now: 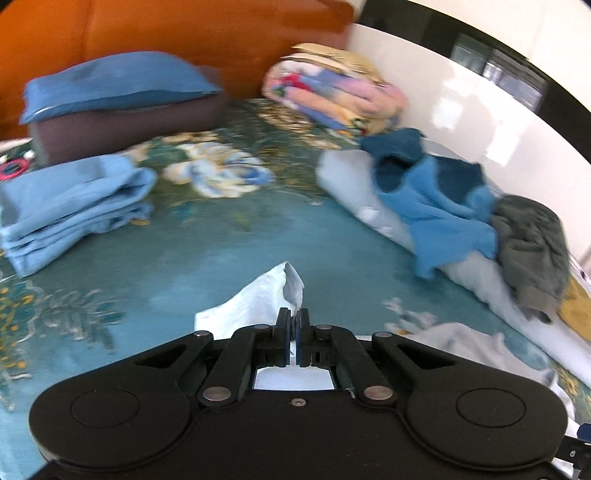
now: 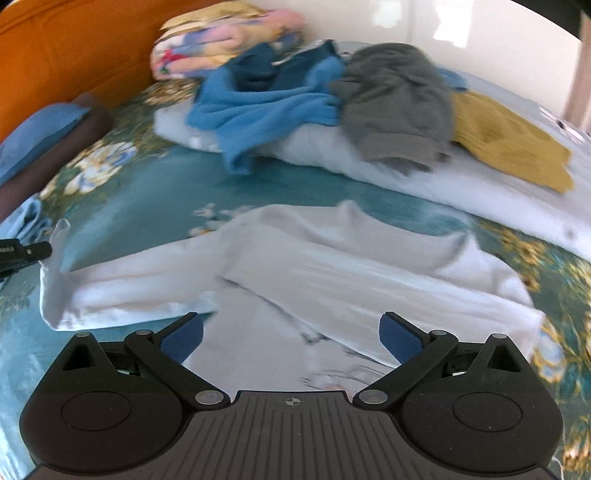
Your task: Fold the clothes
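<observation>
A white garment lies partly folded on the teal floral bedspread. My left gripper is shut on a corner of this white garment and holds it lifted above the bed; its tip also shows at the left edge of the right wrist view. My right gripper is open and empty, hovering just above the near part of the garment, its blue pads wide apart.
A pile of unfolded clothes, blue, grey and mustard, lies on a white folded blanket at the right. A folded light-blue stack, pillows, a floral quilt and an orange headboard are behind.
</observation>
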Tool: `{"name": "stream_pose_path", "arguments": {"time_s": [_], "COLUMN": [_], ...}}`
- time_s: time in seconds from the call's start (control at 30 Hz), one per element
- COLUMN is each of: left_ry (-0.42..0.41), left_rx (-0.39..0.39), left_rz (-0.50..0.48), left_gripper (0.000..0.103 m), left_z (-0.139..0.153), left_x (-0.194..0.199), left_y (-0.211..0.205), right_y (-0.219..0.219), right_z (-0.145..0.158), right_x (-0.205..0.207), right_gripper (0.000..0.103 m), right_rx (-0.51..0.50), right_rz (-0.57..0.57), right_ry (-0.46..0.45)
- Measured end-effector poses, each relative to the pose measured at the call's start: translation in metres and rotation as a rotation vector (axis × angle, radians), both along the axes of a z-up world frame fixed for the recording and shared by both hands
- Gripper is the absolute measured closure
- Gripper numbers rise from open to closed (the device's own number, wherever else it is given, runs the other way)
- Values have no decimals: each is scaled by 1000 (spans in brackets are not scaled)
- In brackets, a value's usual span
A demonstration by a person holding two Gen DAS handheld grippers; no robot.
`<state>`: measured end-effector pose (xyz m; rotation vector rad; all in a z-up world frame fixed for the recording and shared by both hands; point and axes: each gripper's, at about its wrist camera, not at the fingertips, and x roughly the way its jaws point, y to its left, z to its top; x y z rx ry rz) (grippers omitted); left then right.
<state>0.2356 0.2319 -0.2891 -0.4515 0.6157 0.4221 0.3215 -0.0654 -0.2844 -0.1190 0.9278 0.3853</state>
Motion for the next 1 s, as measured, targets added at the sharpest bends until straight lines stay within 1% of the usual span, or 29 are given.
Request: {"name": "stream_pose_path", "arguments": {"time_s": [0.23, 0.4, 0.47, 0.53, 0.63, 0.87, 1.0], "left_ry": [-19, -34, -45, -54, -66, -88, -59], "left_rx": [23, 14, -1, 3, -3, -27, -37], "left_rz": [-139, -256, -299, -342, -394, -514, -573], "left_gripper": [103, 103, 103, 103, 103, 103, 103], "left_z": [9, 13, 14, 16, 17, 20, 9], "left_x": [35, 59, 68, 78, 92, 106, 108], "left_y": [-59, -109, -130, -153, -186, -253, -285], "right_y": [-67, -116, -133, -153, -181, -232, -253], "right_z": [1, 3, 4, 4, 3, -3, -7], "right_x": [-7, -14, -17, -21, -26, -34, -37], "right_gripper": [0, 0, 0, 0, 0, 0, 0], "right_rx": [14, 26, 24, 27, 30, 29, 28], "right_rz": [-110, -186, -209, -241, -286, -364, -390], "right_ry": [-8, -16, -20, -23, -21, -15, -11]}}
